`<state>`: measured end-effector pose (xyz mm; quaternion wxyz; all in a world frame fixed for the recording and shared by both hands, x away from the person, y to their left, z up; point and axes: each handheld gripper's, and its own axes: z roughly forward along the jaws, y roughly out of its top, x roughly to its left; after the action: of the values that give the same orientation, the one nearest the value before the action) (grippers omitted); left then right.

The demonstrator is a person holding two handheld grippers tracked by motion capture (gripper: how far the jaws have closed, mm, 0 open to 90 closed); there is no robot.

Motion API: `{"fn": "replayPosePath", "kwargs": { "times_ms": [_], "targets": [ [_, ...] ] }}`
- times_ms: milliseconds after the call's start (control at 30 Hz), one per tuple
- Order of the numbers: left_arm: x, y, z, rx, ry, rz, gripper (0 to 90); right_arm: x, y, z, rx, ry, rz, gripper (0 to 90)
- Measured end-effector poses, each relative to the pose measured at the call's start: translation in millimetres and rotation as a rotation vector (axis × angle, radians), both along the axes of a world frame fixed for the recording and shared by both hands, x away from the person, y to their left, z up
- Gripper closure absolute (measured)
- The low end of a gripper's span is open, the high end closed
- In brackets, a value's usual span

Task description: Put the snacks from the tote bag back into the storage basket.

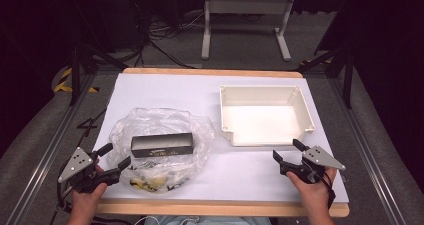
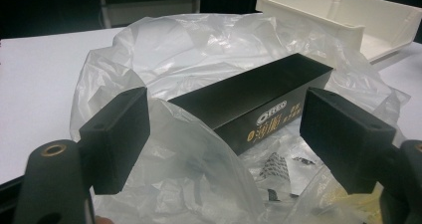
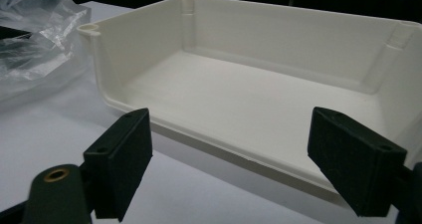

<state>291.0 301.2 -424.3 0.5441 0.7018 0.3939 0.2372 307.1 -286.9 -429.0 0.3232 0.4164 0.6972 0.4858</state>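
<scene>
A clear plastic bag (image 1: pixel 160 135) lies crumpled on the left half of the white table (image 1: pixel 165 90), with a long black box (image 1: pixel 162 144) lying in it. In the left gripper view the black box (image 2: pixel 259 102) shows gold lettering on its side, and the bag (image 2: pixel 199 45) bunches around it. My left gripper (image 1: pixel 114 156) stands open at the bag's near-left edge, nothing between its jaws. An empty white tray (image 1: pixel 265 115) sits at the right. My right gripper (image 1: pixel 290 151) is open just in front of the tray (image 3: pixel 259 84), holding nothing.
Small printed packets (image 1: pixel 150 182) lie inside the bag near the front edge. The table's wooden front edge (image 1: pixel 220 207) runs close behind both hands. Metal rails (image 1: pixel 370 155) flank the table, and a desk frame (image 1: pixel 245 20) stands beyond it.
</scene>
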Motion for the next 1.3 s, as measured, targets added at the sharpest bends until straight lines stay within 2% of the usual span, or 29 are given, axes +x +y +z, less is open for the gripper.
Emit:
{"fn": "replayPosePath", "kwargs": {
  "times_ms": [133,367,500,700,900,1167,1300],
  "targets": [
    [-1.6,0.5,1.4,-0.011,-0.008,0.006,20.5,-0.8,0.0,1.6,0.0,-0.004,0.012,18.8],
    [-1.8,0.6,1.7,-0.012,-0.011,0.012,20.4,-2.9,1.9,5.8,-0.03,-0.028,0.021,19.7],
    [-2.4,1.2,1.7,-0.015,-0.015,0.019,20.4,-3.7,2.2,8.1,-0.028,-0.036,0.03,20.4],
    [-2.2,1.5,1.7,-0.022,-0.012,0.024,20.4,-4.7,2.5,12.0,-0.028,-0.025,0.044,21.1],
    [-0.7,1.0,1.5,-0.011,-0.003,0.024,20.3,-4.8,3.2,31.0,-0.018,-0.036,0.069,19.1],
    [-0.2,-0.2,0.8,-0.015,-0.005,0.026,20.3,-1.1,2.7,57.0,-0.023,-0.012,0.14,19.6],
    [-0.1,-0.4,0.6,-0.016,-0.003,0.024,20.2,2.0,1.7,69.0,0.033,0.005,0.191,20.5]
  ]
}}
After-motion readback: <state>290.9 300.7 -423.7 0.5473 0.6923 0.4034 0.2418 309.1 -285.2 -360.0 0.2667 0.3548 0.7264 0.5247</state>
